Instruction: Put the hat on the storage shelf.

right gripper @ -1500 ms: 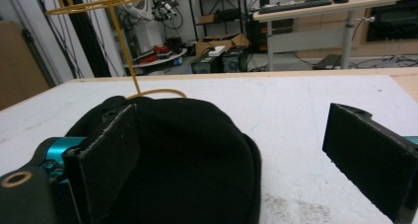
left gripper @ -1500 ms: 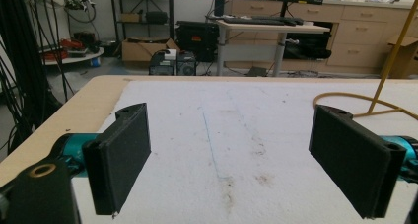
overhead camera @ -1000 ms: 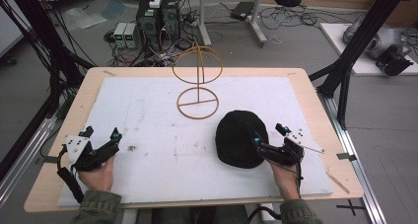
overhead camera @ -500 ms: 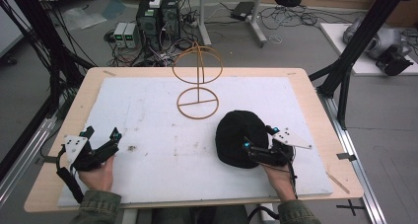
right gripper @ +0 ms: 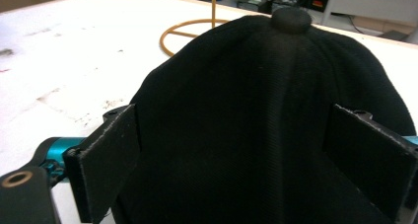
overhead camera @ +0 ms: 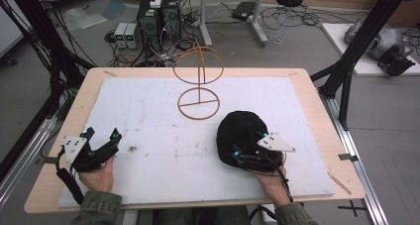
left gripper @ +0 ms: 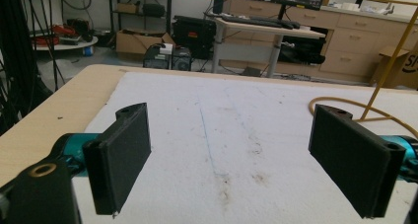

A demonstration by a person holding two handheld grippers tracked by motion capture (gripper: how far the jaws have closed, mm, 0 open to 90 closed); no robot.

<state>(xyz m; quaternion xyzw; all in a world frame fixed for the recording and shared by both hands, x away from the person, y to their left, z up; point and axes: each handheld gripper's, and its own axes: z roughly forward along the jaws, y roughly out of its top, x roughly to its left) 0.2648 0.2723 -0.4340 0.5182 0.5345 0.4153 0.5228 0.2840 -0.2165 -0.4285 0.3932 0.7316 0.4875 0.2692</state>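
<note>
Black cap: matt ribbed cloth; wire hat stand: thin yellow metal; table mat: white, rough, stained; table edge: pale wood.

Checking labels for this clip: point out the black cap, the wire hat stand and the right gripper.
Black fabric cap (overhead camera: 242, 133): high view, crown.
Yellow wire hat stand (overhead camera: 198, 108): high view, round base ring.
Right gripper (overhead camera: 249, 146): high view, midway between its fingertips, over the cap's near edge.

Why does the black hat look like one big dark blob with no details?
In the high view the black hat soaks up light and looks flat and soft. The right gripper view, close up, shows its ribbed seams and top button, while the yellow wire stand behind is blurry.
</note>
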